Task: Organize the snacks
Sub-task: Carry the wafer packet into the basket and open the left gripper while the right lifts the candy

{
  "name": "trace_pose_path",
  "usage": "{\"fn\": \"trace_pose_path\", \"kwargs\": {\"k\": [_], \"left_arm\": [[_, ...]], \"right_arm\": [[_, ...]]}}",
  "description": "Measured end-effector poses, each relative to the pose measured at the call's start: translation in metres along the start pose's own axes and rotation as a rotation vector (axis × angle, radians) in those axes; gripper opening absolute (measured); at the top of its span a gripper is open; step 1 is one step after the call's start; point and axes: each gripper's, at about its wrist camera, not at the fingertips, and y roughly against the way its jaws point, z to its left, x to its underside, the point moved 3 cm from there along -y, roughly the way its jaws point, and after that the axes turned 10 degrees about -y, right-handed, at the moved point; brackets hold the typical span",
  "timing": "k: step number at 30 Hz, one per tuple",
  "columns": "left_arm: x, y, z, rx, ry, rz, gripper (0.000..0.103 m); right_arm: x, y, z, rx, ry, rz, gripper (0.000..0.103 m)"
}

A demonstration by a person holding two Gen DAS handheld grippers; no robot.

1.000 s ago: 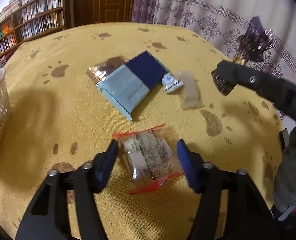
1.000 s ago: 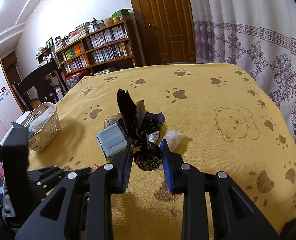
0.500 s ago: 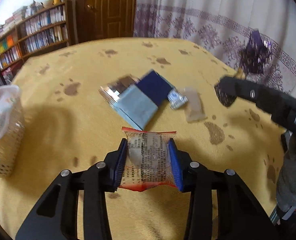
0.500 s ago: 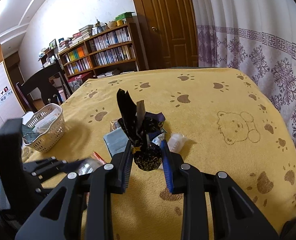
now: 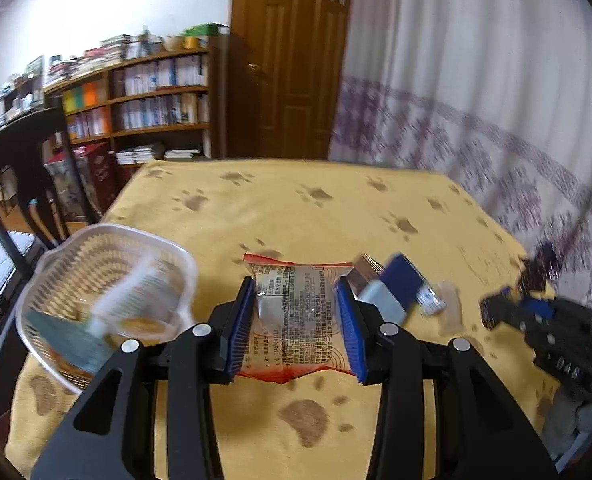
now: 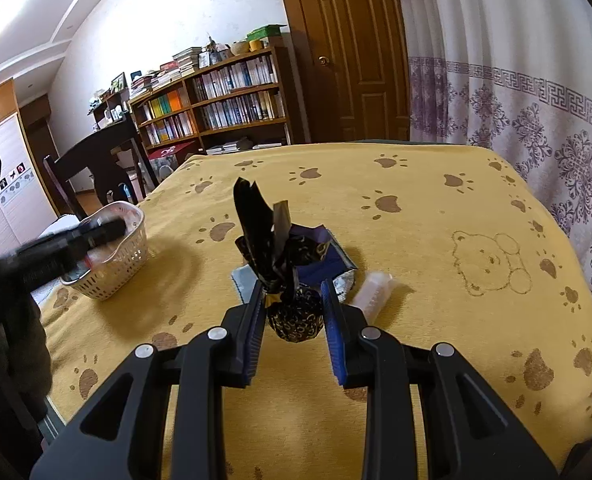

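A: How does the left gripper (image 5: 296,324) stand?

B: In its own wrist view both fingers reach toward 12 o'clock, blue pads turned inward and pressed against a snack packet (image 5: 296,316) from 9 and 3 o'clock. It sits lifted off the cloth.

A: And the right gripper (image 6: 294,320)?

B: Same forward pose, fingers toward 12 o'clock, pads clamped on the round base of a foil-wrapped chocolate (image 6: 294,314). In the left view it shows at 3 o'clock, blurred.

A: Any of the person visible?

B: A dark sleeve (image 6: 4,344) at 9 o'clock in the right view, with the left gripper stretching from it toward 2 o'clock, blurred.
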Motion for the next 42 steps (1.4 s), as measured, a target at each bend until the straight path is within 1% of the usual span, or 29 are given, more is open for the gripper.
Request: {"fn": "trace_pose_path", "kwargs": {"k": [7, 10, 14, 23, 27, 28, 29, 31, 35, 42], "left_arm": [[-0.008, 0.018, 0.043, -0.068, 0.072, -0.044, 0.041], [-0.009, 0.026, 0.065, -0.092, 0.114, -0.058, 0.041], [-0.008, 0.034, 0.100, -0.144, 0.181, -0.071, 0.041], [0.004, 0.039, 0.160, -0.225, 0.296, -0.055, 0.041], [0.011, 0.038, 0.178, -0.251, 0.345, -0.040, 0.042], [0.013, 0.037, 0.182, -0.259, 0.359, -0.037, 0.047], [0.013, 0.036, 0.185, -0.262, 0.372, -0.038, 0.061], [0.015, 0.039, 0.191, -0.278, 0.396, -0.048, 0.072], [0.015, 0.049, 0.198, -0.290, 0.407, -0.078, 0.079], [0.013, 0.068, 0.202, -0.321, 0.424, -0.122, 0.082]], "right_arm": [[0.001, 0.002, 0.009, -0.012, 0.016, 0.000, 0.028], [0.001, 0.003, 0.011, -0.017, 0.022, -0.001, 0.028], [0.003, 0.003, 0.014, -0.022, 0.029, 0.001, 0.028], [0.003, 0.003, 0.023, -0.033, 0.048, 0.006, 0.028], [0.003, 0.003, 0.026, -0.037, 0.054, 0.006, 0.028], [0.004, 0.003, 0.027, -0.038, 0.056, 0.007, 0.028], [0.004, 0.003, 0.027, -0.039, 0.058, 0.007, 0.028], [0.004, 0.003, 0.029, -0.040, 0.060, 0.008, 0.028], [0.004, 0.002, 0.031, -0.043, 0.066, 0.011, 0.028], [0.003, 0.001, 0.042, -0.058, 0.092, 0.011, 0.028]]}}
